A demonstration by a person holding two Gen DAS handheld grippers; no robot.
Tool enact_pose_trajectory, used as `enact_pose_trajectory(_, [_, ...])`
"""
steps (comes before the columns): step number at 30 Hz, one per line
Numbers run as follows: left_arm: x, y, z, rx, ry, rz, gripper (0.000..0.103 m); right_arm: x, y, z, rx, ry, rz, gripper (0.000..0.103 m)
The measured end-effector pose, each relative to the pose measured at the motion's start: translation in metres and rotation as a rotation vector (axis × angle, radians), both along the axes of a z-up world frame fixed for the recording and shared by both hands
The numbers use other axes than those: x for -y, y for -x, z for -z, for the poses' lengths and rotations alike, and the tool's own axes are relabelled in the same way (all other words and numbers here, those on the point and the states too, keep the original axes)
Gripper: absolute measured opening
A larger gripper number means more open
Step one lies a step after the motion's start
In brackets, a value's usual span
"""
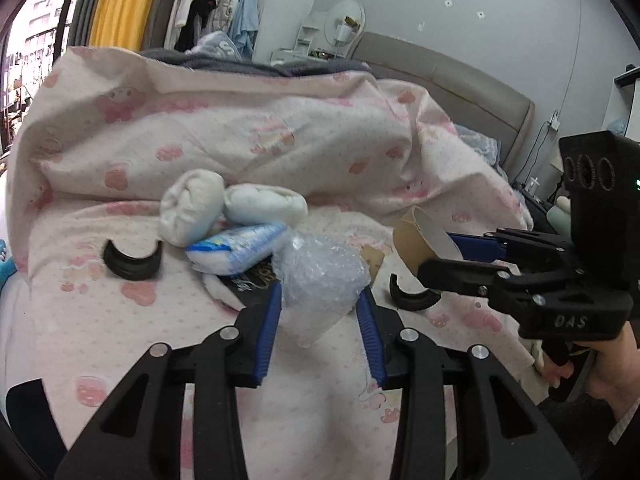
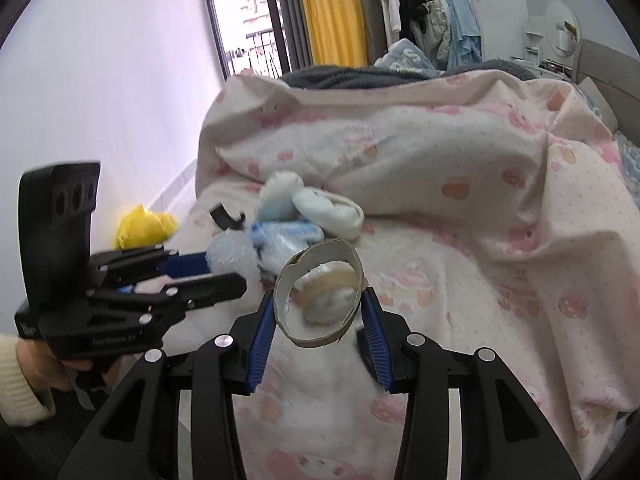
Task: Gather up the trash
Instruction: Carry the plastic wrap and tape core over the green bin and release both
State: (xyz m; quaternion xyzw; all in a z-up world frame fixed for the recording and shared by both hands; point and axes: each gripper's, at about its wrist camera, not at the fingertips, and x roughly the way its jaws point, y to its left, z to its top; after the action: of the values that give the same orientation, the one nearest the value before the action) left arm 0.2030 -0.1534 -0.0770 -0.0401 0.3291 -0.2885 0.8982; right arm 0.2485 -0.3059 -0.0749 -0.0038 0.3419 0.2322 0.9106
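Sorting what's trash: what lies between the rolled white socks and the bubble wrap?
A blue-and-white tissue pack lies between the socks and bubble wrap, seen in the left wrist view.

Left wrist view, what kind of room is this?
Most likely a bedroom. A pink-patterned duvet covers a bed with a padded headboard, clothes hang on a rack behind it, and a small round vanity mirror stands by the wall.

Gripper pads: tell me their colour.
Blue, ribbed pads on black fingers, clearest in the right wrist view, where they clamp the cardboard tube.
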Motion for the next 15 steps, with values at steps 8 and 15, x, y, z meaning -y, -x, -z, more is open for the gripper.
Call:
enact_pose_trajectory(8, [-0.044, 0.005, -0.013, 0.03, -0.021, -0.104, 0.041, -0.036, 0.0, -0.014, 0.027, -0.015, -0.035, 0.044])
enact_pose_trajectory(15, [-0.099, 0.003, -0.011, -0.006, -0.073, -0.249, 0.041, -0.077, -0.007, -0.022, 0.036, -0.036, -0.069, 0.044])
